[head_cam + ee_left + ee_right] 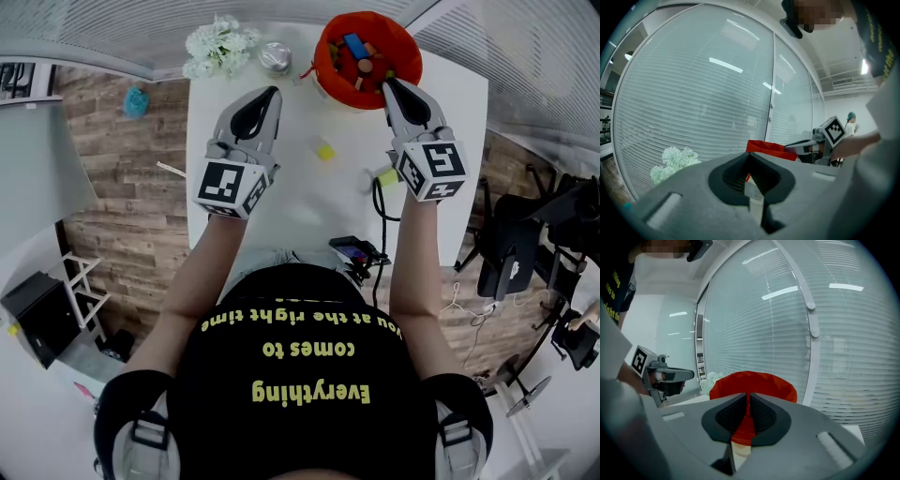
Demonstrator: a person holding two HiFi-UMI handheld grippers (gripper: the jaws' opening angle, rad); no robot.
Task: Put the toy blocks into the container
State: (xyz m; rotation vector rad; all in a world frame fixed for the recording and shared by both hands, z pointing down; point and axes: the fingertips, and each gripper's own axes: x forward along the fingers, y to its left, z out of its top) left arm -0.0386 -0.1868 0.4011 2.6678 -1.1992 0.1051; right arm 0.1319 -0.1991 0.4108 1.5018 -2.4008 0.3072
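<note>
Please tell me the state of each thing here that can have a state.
Container: upright, open, several blocks inside.
Yellow block: lying on the table, outside the container.
Left gripper: shut, empty.
Right gripper: shut, empty, pointing at the container.

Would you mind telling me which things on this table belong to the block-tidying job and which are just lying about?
Belong to the job:
- red container, with a blue block among the blocks inside
- yellow block on the table
- yellow-green block beside the right gripper

Just lying about:
- white flowers
- small silver object
- phone
- black cable
</note>
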